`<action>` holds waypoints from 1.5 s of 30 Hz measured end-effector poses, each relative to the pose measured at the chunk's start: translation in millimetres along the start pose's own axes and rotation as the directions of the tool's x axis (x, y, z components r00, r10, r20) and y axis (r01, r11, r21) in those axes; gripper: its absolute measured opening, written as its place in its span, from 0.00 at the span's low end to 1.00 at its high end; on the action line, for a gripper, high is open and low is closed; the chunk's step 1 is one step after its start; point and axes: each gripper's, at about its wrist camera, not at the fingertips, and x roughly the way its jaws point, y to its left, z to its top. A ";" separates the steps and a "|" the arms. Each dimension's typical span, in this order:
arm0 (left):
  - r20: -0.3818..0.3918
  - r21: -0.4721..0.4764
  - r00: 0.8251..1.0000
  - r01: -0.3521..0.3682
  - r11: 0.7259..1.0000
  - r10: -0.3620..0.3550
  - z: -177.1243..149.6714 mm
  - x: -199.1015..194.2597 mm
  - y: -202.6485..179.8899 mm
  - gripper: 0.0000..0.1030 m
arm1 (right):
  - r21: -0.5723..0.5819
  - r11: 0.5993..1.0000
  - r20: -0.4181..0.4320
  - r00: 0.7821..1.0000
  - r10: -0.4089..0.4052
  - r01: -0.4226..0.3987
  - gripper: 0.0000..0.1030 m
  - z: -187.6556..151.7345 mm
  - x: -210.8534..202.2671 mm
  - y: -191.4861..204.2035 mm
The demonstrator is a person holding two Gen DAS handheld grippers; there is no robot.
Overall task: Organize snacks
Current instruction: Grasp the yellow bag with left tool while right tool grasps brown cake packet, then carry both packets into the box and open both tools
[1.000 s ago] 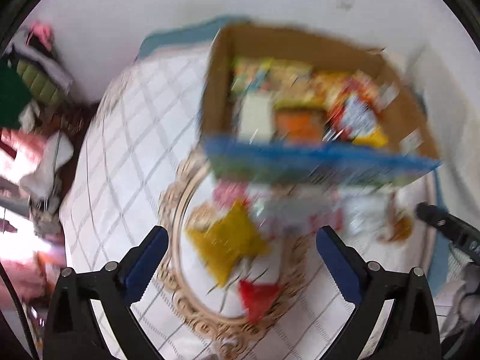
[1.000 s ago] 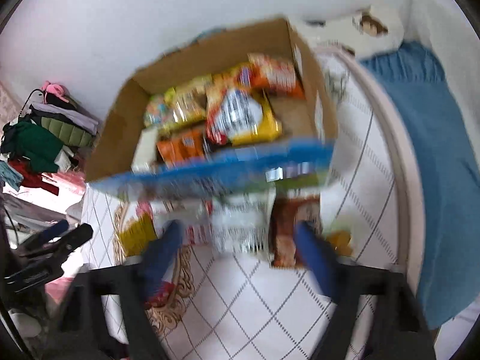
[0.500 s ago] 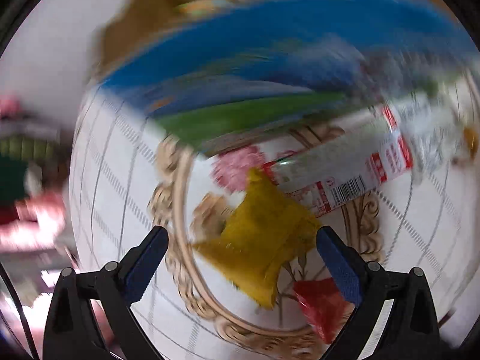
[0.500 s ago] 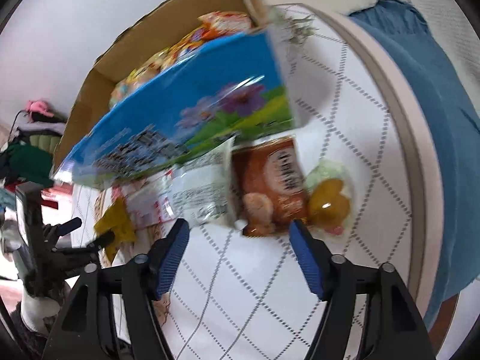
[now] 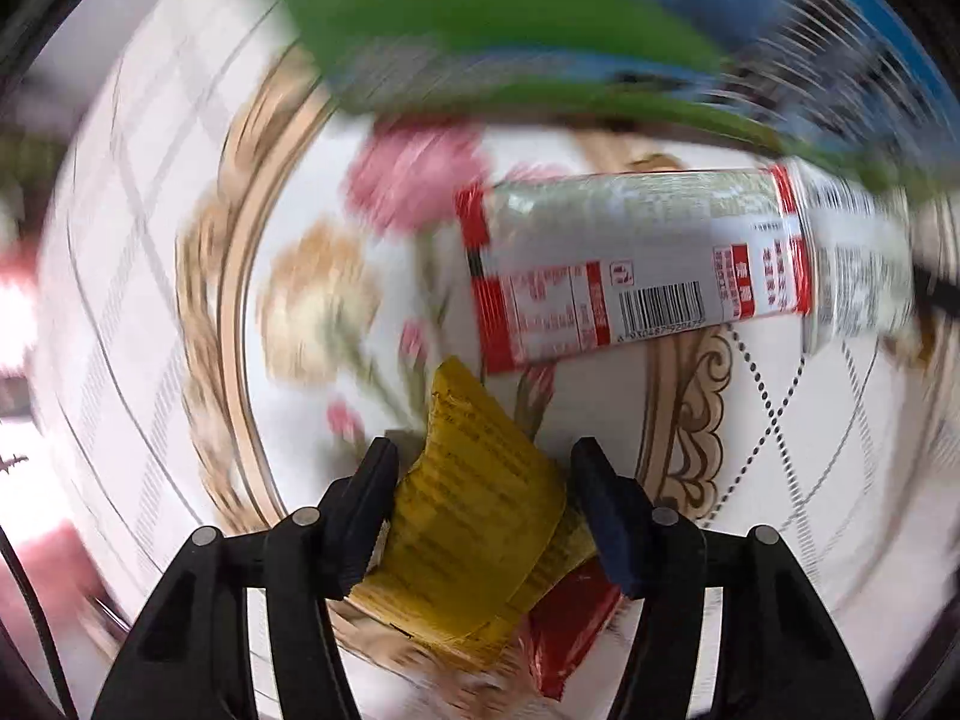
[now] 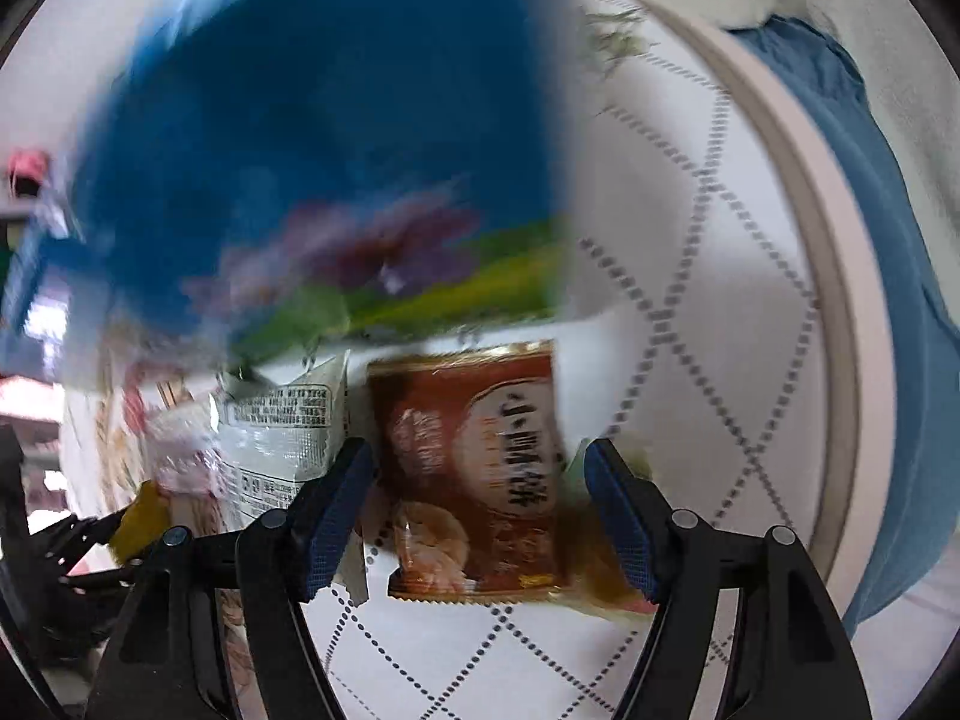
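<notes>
Your left gripper point(image 5: 483, 474) is closing around a crinkled yellow packet point(image 5: 474, 534); the left pad touches it, the right pad stands just clear. Under its near edge lies a glossy red packet point(image 5: 570, 618), and farther off a long white-and-red foil pack point(image 5: 630, 264). Your right gripper point(image 6: 480, 480) stands half open astride a flat brown sachet point(image 6: 480, 468) on the quilted counter point(image 6: 690, 312), pads apart from it. The blue printed box point(image 6: 312, 138) stands beyond, blurred.
</notes>
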 end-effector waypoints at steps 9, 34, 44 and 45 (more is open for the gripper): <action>-0.017 -0.163 0.996 0.089 0.983 -0.093 -32.0 6.1 30.3 0.56 | -0.126 0.991 -0.018 0.999 -0.045 0.042 0.58 -31.0 7.2 26.7; -0.076 0.162 0.997 0.020 0.986 -0.008 -96.3 -0.5 -4.9 0.59 | -0.115 0.993 -0.098 0.995 -0.020 0.008 0.65 -117.3 14.2 26.8; -0.097 -0.160 0.987 0.110 0.981 -0.126 -95.3 13.2 42.5 0.57 | -0.127 0.992 -0.079 0.997 -0.011 0.000 0.60 -130.6 12.0 43.8; -0.095 -0.165 0.988 0.107 0.981 -0.124 -96.6 13.3 39.8 0.57 | -0.115 0.993 -0.077 0.997 -0.007 -0.002 0.60 -130.0 13.8 41.3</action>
